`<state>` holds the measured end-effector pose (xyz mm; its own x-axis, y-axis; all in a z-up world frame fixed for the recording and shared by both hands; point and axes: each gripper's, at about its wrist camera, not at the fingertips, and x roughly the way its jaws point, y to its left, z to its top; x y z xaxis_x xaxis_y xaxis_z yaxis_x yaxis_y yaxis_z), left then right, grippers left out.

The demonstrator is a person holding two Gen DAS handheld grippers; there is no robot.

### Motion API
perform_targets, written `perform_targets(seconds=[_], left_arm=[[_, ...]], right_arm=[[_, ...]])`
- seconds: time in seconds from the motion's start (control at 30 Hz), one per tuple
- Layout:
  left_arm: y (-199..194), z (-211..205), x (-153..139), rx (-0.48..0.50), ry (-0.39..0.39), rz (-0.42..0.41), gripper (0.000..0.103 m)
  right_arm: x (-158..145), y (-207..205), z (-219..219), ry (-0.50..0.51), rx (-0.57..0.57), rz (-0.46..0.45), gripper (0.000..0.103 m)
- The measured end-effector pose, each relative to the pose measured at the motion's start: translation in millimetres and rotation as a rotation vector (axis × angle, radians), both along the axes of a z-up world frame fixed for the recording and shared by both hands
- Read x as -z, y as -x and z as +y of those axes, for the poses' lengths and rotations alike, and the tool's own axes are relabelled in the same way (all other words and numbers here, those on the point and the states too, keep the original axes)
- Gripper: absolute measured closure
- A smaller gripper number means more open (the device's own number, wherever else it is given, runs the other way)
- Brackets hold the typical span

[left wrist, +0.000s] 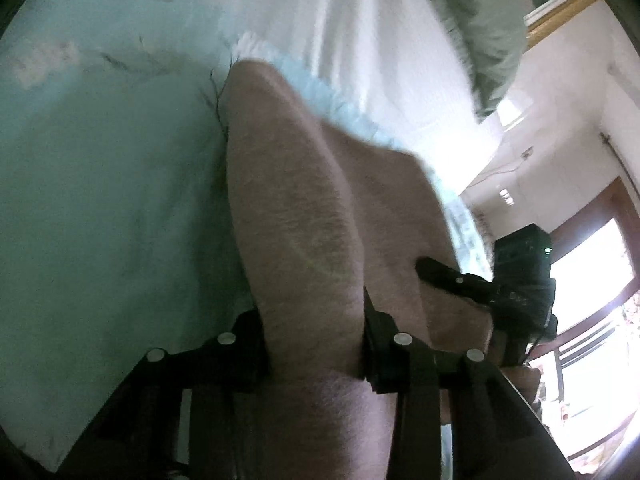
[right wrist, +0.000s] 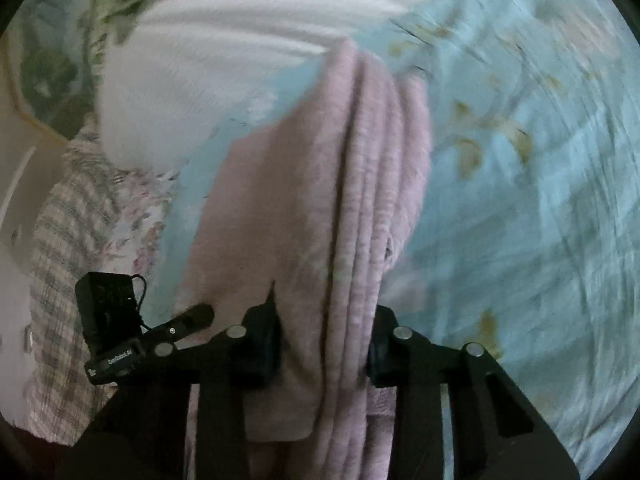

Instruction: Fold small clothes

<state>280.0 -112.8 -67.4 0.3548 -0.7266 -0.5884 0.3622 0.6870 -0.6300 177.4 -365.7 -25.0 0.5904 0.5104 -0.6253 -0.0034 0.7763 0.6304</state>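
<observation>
Two black two-finger grippers are clamped on one item, a fuzzy pale-pink fabric garment (right wrist: 320, 208), which serves as the reference point here. The right gripper (right wrist: 320, 344) has its jaws pressed against a bunched stack of the garment's folded layers, several parallel edges running upward from between the fingers. The left gripper (left wrist: 316, 344) likewise has its jaws closed on a thick fold of the same garment (left wrist: 304, 208), the cloth filling the gap between the fingers and rising away from them in two ridges. Behind and to both sides of the garment lies a light-blue bedsheet with a faint floral print (right wrist: 520, 184), wrinkled and motion-blurred. Above the garment, at its far end, sits a white cloth mass (right wrist: 192, 64), touching or just overlapping the garment's upper edge (blur prevents a firmer finding). Beyond that white mass is a grey-green fabric (left wrist: 488, 40). To the left of the garment in the right wrist view, a plaid grey-and-white cloth (right wrist: 68, 240) lies beside a small floral-patterned piece (right wrist: 140, 216). Each view shows the opposite gripper at the garment's side, with a black box-shaped module (right wrist: 106, 304) mounted on it.
</observation>
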Motion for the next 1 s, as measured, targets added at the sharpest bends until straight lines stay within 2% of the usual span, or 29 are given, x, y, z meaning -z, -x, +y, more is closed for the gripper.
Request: perform_targets(seconds=[0.07,0.2,0.4,0.53,0.77,0.93,1.0], left_arm=[[20.0,17.9,-17.9,-0.014,-0.014,-0.047,0.066],[55.1,64.1,-40.7,-0.064,-0.031,-0.086,0.066],[98.5,129.0,-52.4,-0.149,-0.077,-0.118,0.066],[117.2,156.7,-42.5,-0.180,-0.102,-0.114,0.066],[129.6,184.8,0.4,-0.212,-0.136,-0.040,0.065],[130.1,183.0,15.4,-0.218,-0.174,-0.025,0.058],[129.8,185.2,19.4,-0.221,-0.177,-0.013,0.050]], right_arm=[[-10.6,8.2,16.6,-0.010,-0.031,-0.030,0.070],[-17.4,19.8,57.5,-0.033,-0.102,-0.064,0.070],[-9.3,30.1,128.4,-0.073,-0.217,-0.091,0.070],[1.2,32.3,162.0,-0.079,-0.260,-0.085,0.070],[25.8,36.7,179.9,-0.060,-0.274,-0.031,0.070],[38.2,40.0,175.0,-0.049,-0.252,-0.005,0.069],[42.5,40.5,174.0,-0.044,-0.241,0.003,0.066]])
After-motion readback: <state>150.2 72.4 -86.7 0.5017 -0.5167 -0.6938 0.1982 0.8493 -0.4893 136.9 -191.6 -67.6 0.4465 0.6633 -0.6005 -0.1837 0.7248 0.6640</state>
